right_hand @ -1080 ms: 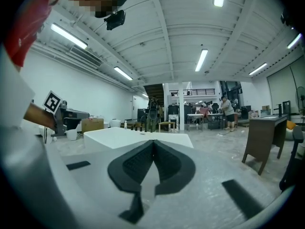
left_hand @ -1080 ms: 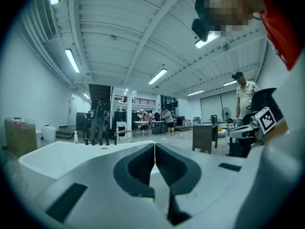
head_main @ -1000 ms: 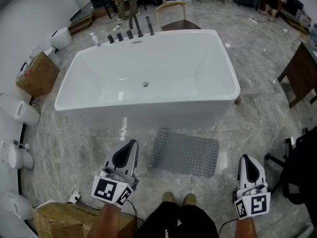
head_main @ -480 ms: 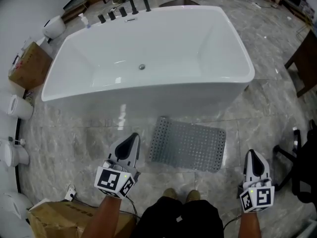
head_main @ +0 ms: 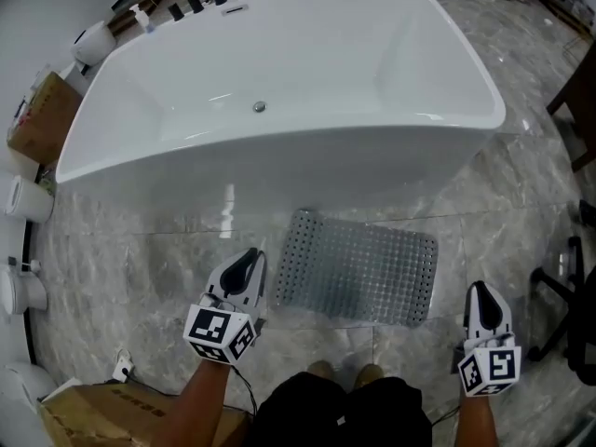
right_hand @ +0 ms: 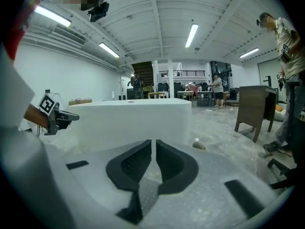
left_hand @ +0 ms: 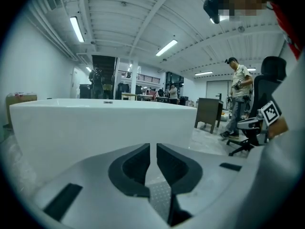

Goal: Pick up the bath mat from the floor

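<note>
**Mat on floor, both grippers empty**

Head view: mat [head_main: 358, 268] lies flat on the floor by the tub [head_main: 279, 170]. My left gripper [head_main: 244, 261] is just beside its left edge, my right gripper [head_main: 484, 296] off its right end.
Left gripper view: jaws closed, nothing between.
Right gripper view: jaws opening, barely parted, nothing between.

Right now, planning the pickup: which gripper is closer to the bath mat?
Left. The left gripper sits beside the left edge of the bath mat; the right gripper, jaws opening and empty, is farther off past its right corner.
</note>
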Demonstrator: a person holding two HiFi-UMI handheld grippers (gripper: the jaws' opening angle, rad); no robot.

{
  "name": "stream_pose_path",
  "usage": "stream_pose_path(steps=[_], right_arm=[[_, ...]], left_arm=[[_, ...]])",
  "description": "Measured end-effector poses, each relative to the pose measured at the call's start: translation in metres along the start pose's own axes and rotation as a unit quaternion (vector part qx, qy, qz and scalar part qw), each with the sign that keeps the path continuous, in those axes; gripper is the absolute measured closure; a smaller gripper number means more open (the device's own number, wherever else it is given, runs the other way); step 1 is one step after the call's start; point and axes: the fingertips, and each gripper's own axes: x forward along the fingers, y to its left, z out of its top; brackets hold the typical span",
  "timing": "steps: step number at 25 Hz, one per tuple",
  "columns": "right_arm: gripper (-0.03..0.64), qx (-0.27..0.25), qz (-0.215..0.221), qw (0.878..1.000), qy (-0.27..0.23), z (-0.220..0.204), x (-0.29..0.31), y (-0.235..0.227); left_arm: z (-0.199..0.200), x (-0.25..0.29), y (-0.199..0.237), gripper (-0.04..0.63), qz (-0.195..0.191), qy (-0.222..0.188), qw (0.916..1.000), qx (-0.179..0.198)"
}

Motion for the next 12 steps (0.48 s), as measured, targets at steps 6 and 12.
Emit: stream_pose_path(steps=[6, 12], right_arm=[[0.549, 0.004, 0.000, 1.000, 0.020, -0.057, 0.031, -0.011], [0.491, 0.012, -0.001, 0.999, 0.053, -0.129, 0.064, -0.019]], left_arm=[[-0.068, 0.033, 0.011, 0.504, -0.003, 0.038, 0.9992, -0.015], [-0.142, 0.069, 0.025, 0.454, -0.007, 0.077, 0.9969, -0.015]])
